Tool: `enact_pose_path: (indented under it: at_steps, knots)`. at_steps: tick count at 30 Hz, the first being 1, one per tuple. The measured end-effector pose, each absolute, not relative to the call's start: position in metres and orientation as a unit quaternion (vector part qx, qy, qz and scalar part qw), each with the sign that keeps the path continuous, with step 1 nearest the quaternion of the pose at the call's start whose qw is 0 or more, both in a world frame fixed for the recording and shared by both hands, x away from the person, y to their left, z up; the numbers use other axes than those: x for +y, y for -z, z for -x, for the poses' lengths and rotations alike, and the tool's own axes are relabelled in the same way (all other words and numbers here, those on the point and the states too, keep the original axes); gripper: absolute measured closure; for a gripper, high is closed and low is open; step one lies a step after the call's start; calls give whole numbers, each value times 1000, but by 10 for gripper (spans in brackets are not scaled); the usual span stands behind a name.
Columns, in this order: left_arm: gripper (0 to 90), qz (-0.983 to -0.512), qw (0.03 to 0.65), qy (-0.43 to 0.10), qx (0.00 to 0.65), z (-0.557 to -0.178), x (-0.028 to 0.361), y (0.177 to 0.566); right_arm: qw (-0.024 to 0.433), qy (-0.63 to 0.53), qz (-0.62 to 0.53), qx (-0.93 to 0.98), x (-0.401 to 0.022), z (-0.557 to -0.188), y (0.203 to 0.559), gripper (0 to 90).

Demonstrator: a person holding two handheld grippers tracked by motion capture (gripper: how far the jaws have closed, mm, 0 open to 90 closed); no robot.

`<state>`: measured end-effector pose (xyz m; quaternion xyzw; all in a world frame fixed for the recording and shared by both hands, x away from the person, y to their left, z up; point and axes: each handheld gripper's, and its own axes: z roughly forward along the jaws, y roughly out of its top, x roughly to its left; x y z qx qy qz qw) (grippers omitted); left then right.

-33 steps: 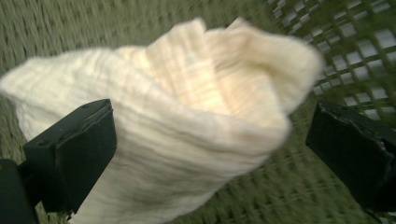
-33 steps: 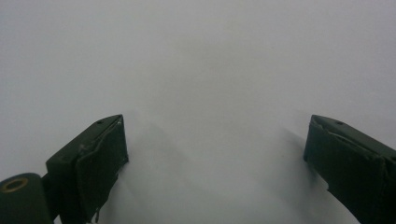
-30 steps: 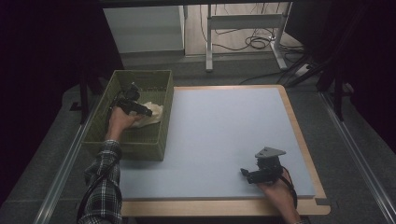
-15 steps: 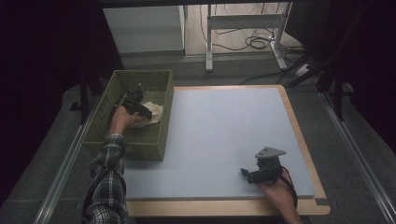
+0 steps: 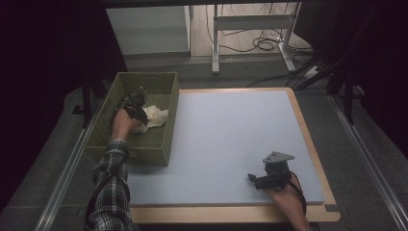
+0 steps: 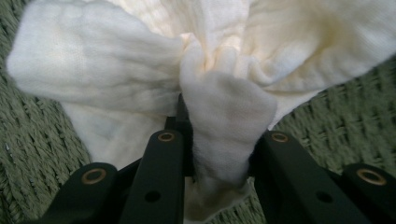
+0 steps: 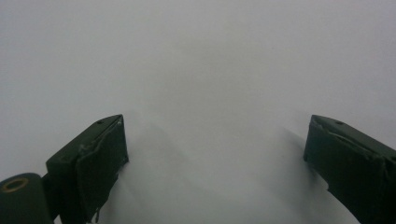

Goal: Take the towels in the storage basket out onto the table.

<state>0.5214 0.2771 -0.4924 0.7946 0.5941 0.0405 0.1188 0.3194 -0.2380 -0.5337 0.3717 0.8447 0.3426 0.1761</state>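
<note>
The crumpled cream-white cloth (image 6: 116, 70) shows a fine woven grain, with a warmer yellowish tint in its upper folds. It lies in an olive-green plastic basket (image 5: 159, 149) whose walls and floor carry a close woven-look lattice pattern. The left gripper (image 6: 219, 154) is matt black with small brass-coloured rings at its screw holes. The person's left sleeve (image 5: 110, 187) is a plaid of dark and pale checks. The flat tabletop (image 5: 231, 139) is pale grey-blue, framed by a light wooden border. The right gripper (image 5: 250, 177) is black under a grey three-cornered plate, and its dark pads look worn at the edges.
</note>
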Motion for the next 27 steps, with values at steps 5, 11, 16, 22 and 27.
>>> enact_pose_path:
  at_steps: [5,11,16,22,27]
  knots:
    - [772,-789,155,-47,592,-514,279,480,176,-343,-371,845,-238,-319,534,61]
    - [770,-784,192,-56,588,-503,286,457,176,-343,-372,845,-238,-319,534,61]
    - [768,-783,208,-66,582,-493,290,438,176,-343,-371,845,-238,-319,534,61]
    - [766,-779,225,-72,581,-480,297,419,176,-343,-372,845,-238,-319,534,61]
    - [765,-777,232,-74,580,-471,302,405,176,-342,-372,845,-238,-319,534,61]
